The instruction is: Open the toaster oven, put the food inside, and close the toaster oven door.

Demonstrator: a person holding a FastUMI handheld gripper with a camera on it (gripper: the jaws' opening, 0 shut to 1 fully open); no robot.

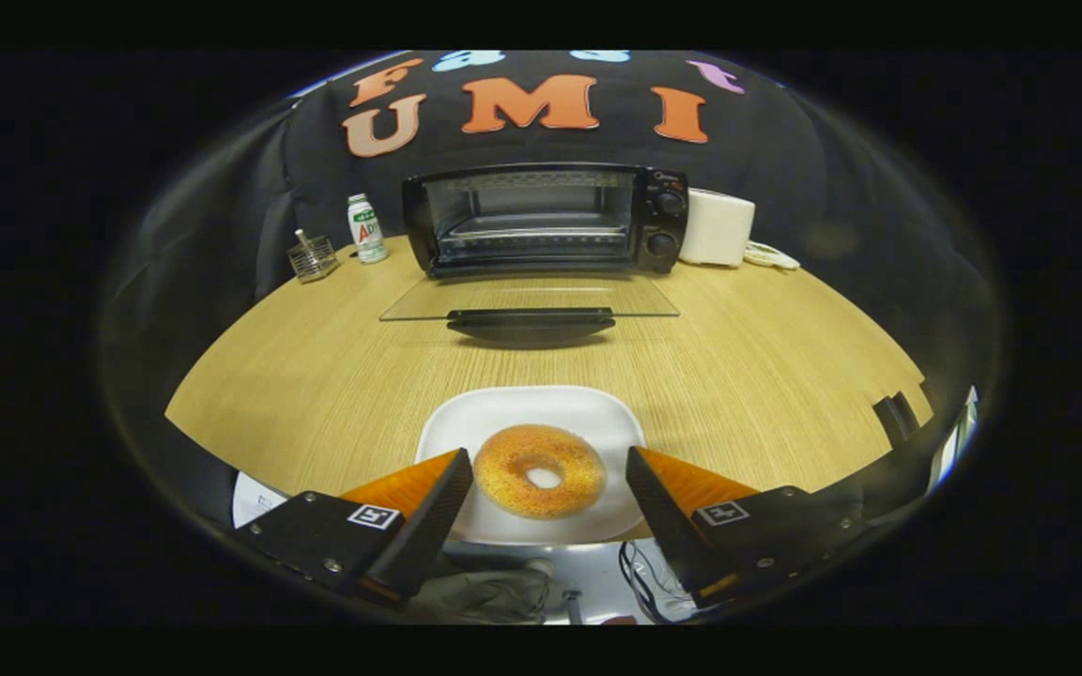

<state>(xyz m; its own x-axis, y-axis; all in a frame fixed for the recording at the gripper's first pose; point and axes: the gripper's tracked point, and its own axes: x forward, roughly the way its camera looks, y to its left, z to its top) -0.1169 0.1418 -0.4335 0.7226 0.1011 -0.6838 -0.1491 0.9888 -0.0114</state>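
A black toaster oven [546, 219] stands at the back of the wooden table, its glass door [530, 299] folded down flat toward me with the black handle at its front edge. The oven's rack inside is bare. Close in front of me a golden bagel [539, 469] lies on a white square plate [527, 413]. My gripper [548, 465] is open, its two fingers spread wide on either side of the bagel without touching it.
Left of the oven stand a small white bottle [366, 228] and a wire holder [312, 256]. A white appliance [718, 228] with a cord sits to the oven's right. Bare wooden table [316, 376] lies between plate and door. A gloved hand [480, 593] shows below the fingers.
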